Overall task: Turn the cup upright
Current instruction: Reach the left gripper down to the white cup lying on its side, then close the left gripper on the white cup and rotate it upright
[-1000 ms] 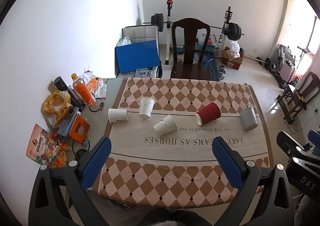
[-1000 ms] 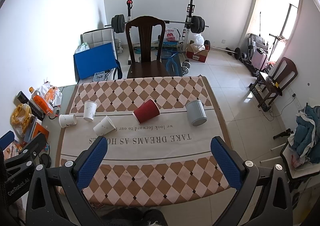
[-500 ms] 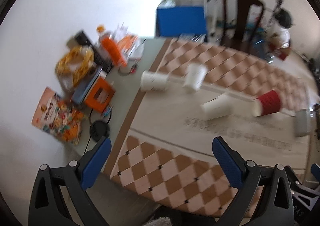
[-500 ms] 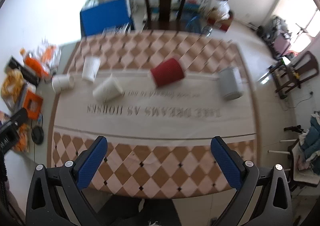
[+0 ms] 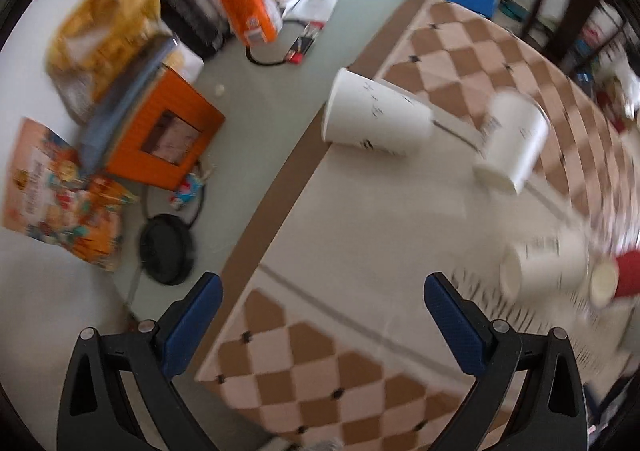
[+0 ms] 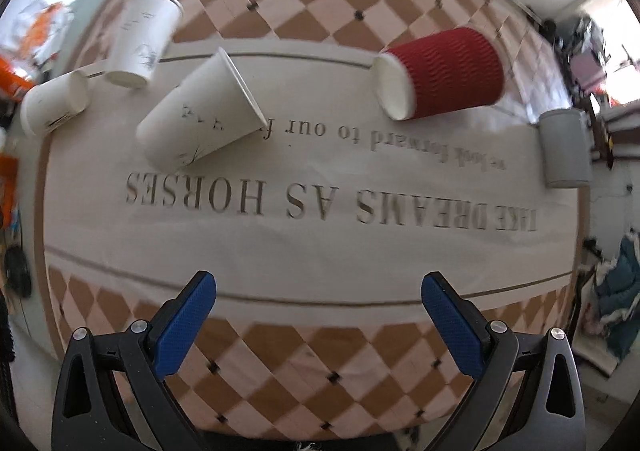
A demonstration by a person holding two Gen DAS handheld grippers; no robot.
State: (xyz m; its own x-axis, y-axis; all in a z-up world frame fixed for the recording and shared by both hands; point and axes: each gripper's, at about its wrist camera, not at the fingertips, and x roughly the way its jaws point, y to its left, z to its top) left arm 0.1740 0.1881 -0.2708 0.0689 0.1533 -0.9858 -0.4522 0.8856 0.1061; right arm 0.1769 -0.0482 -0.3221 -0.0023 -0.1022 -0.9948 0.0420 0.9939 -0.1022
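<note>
We find no single cup marked out by the task; five lie or stand on the patterned cloth (image 6: 320, 251) covering the counter. The far-left white cup (image 5: 376, 123) lies on its side at the cloth's left edge, its long axis running across the left tool's view, mouth to the left. It sits ahead of the left tool (image 5: 320, 303) and slightly to its right, well apart — nothing lies between them but bare cloth. We judge this the likeliest first target, since the left tool points toward it and is the nearer of the two.

A second white cup (image 5: 514, 143) stands mouth-down just beyond it. A third white cup (image 6: 200, 119) lies on its side, tilted, mouth toward the far right, ahead and left of the right tool (image 6: 320, 303). The red ribbed cup (image 6: 440, 75) lies on its side with its mouth to the left, ahead and right of that tool. A grey cup (image 6: 566, 149) lies near the cloth's right edge; we cannot tell which end is its mouth.

Both tools are released, jaws spread wide, grasping nothing, and both hang over the near checked border.

Off the cloth to the left lie an orange box (image 5: 164, 135), snack packets (image 5: 60, 191) and a black round object (image 5: 168, 249). The left view is blurred.
</note>
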